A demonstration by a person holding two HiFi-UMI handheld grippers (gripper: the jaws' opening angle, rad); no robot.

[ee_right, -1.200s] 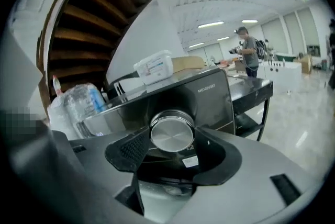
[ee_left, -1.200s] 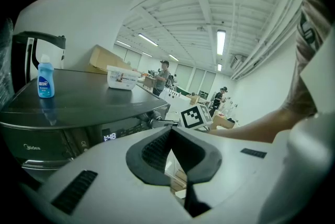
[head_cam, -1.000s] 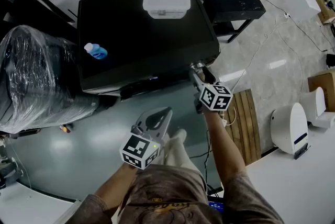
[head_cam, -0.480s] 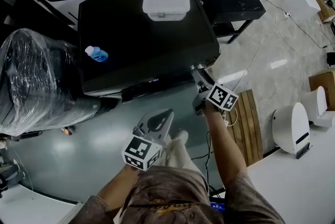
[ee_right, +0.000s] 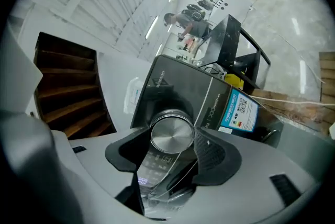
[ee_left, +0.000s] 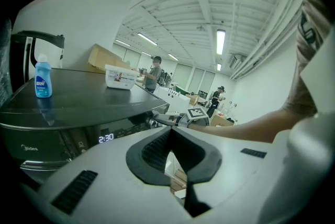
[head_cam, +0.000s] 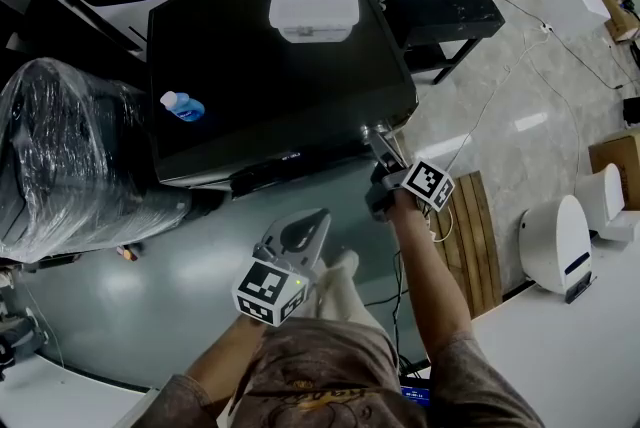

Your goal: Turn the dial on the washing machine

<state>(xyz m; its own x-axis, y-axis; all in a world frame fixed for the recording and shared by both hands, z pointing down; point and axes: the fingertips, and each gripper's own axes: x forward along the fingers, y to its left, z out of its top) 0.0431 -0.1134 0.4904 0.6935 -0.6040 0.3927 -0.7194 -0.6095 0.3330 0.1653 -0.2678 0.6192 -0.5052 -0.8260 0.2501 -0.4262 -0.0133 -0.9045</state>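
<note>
Left hand-held gripper [ee_left: 170,133]: jaws together, empty, held apart from the washing machine [head_cam: 270,66].
Right hand-held gripper [head_cam: 377,138]: jaws clamped on the dial's sides.
Dial [ee_right: 172,136]: round, silver, on the control panel at the machine's front right corner.
Machine top: blue bottle [head_cam: 182,102] and white box [head_cam: 313,14], well apart.

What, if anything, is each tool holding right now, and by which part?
The right tool grips the silver dial on the washing machine by its round rim, one jaw on each side. The left tool is shut and holds nothing.
</note>
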